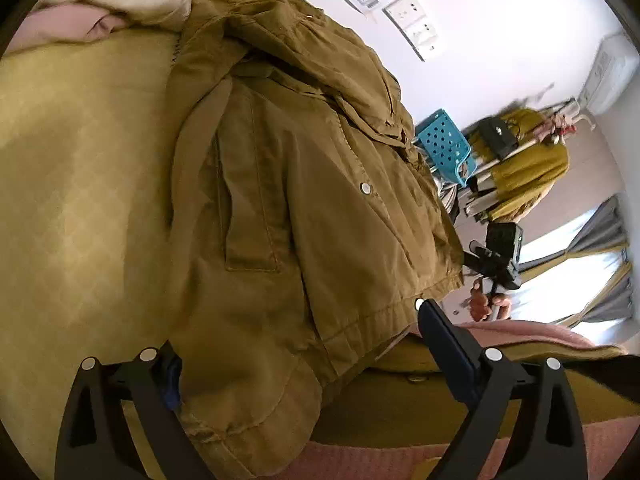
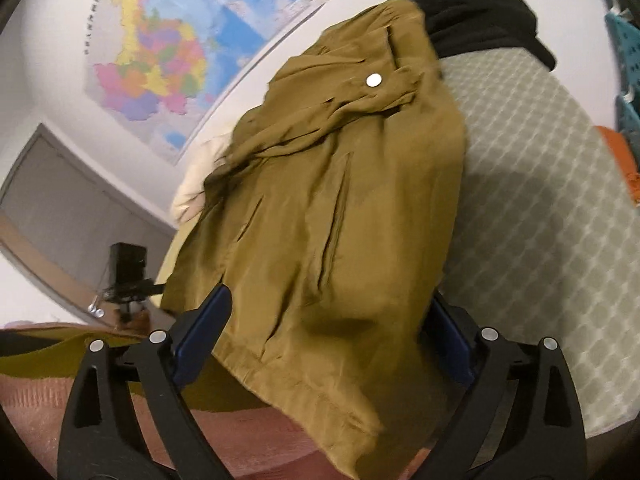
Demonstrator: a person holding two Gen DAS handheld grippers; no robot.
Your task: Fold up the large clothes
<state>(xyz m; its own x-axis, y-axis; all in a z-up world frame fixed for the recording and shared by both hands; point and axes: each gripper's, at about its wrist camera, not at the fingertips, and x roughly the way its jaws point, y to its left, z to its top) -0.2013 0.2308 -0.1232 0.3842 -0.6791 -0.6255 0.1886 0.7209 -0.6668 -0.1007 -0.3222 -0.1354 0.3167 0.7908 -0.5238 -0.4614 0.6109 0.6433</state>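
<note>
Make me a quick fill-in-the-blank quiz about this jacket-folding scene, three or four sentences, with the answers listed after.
1. The crumpled olive-brown cotton jacket fastens with round ____ snap buttons.
2. Both the left tool and the right tool have their jaws ____.
3. On the white wall behind the jacket hangs a colourful ____.
4. The perforated plastic basket beside the bed is ____ in colour.

Answers: silver; open; map; blue
</note>
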